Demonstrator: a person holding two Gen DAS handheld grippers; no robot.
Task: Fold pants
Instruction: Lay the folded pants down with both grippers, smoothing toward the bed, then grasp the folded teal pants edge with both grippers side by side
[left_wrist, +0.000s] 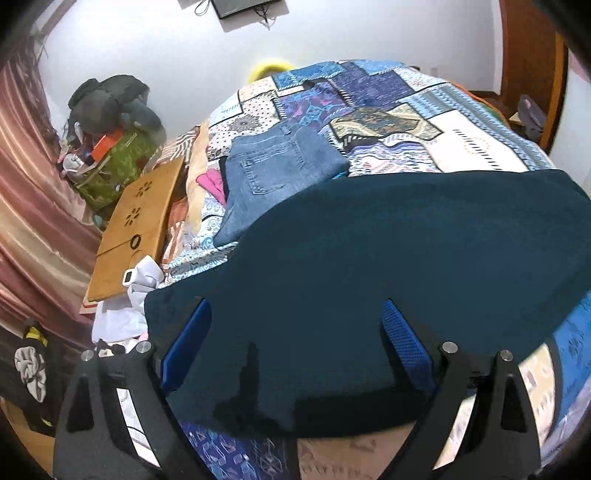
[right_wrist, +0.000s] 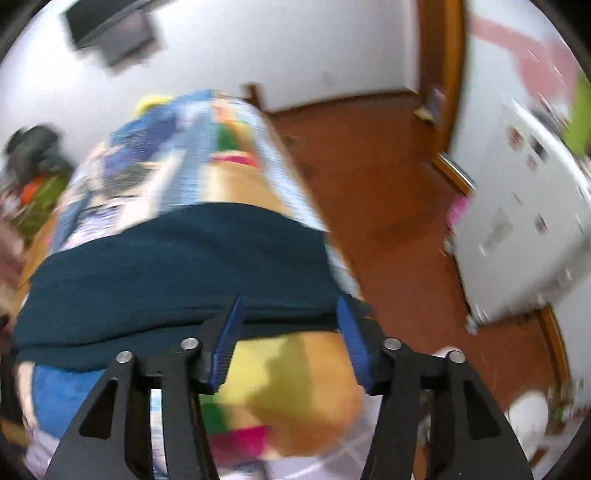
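Dark teal pants (left_wrist: 369, 251) lie spread across the near part of a bed with a patchwork cover (left_wrist: 461, 133). My left gripper (left_wrist: 295, 306) hovers over them, its blue pads (left_wrist: 188, 339) wide apart and open with nothing pinched. In the blurred right wrist view the same pants (right_wrist: 166, 266) stretch to the left. Their near edge runs past the tips of my right gripper (right_wrist: 290, 301), which is open, its pads (right_wrist: 352, 339) clear of the cloth. Folded blue jeans (left_wrist: 280, 162) rest farther back on the bed.
A wooden lap tray (left_wrist: 136, 225) leans at the bed's left side, with white cloth (left_wrist: 122, 317) below it and a pile of bags (left_wrist: 110, 122) behind. Right of the bed is red-brown floor (right_wrist: 388, 177) and a white cabinet (right_wrist: 517, 229).
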